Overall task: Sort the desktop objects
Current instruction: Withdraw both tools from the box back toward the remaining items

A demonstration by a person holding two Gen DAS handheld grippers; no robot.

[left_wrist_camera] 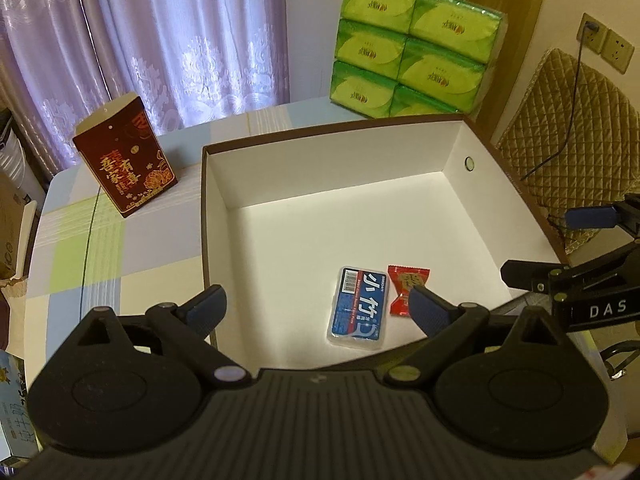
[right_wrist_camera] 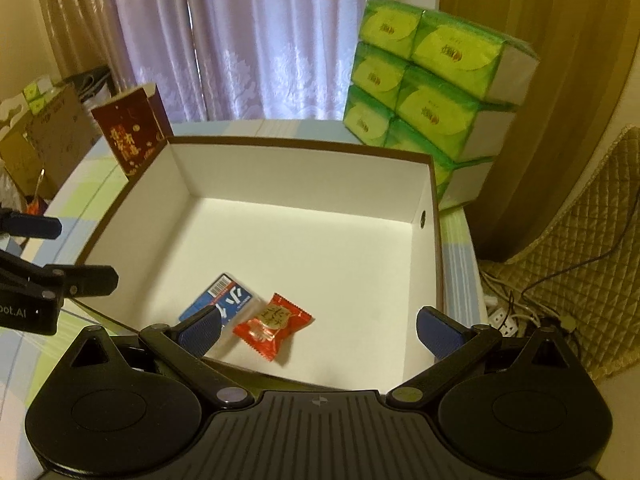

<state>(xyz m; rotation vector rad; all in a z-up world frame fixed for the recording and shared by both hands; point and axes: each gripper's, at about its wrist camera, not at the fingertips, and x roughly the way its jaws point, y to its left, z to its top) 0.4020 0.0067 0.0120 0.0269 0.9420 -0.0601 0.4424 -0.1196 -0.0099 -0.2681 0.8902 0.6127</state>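
Both of your tools are spread wide and empty: the left hand-held gripper and the right hand-held gripper hover at the near wall of the open box. Inside it, close to that near wall, the blue case and the red candy lie side by side. The dark red carton stands upright on the counter outside the box's left wall, so your left hand looks nearer for it.
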